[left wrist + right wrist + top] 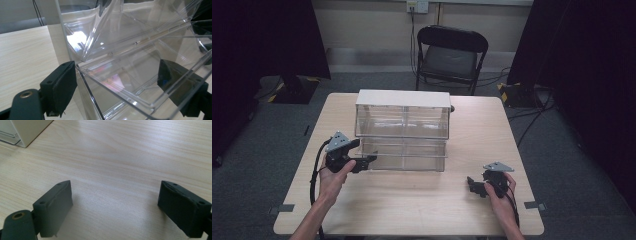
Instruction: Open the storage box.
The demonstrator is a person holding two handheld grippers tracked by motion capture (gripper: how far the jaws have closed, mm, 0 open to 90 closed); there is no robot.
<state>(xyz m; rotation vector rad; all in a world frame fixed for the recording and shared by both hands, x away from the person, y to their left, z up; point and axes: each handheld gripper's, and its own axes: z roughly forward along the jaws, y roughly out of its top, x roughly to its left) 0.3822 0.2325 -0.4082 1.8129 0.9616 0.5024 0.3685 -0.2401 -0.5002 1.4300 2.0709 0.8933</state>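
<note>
At frame centre, the left gripper (115,87) gapes wide around a pulled-out clear drawer (140,82) (corner between its jaws, unclamped). Lower right in the high view, the right gripper (477,186) hovers open over bare table (130,157), holding nothing.

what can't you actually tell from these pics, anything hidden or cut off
- Drawer contents: the clear drawer cabinet shows mostly glare and reflections in the high view; in the left gripper view the pulled-out lower drawer looks bare, though a pinkish reflection muddies it.
- Left claw: its right jaw sits behind the clear drawer wall, so contact with the plastic is unclear.
- Right claw: open over bare table; the cabinet is cut off at the top-left edge.
- Cabinet's back: hidden in the high view.
</note>
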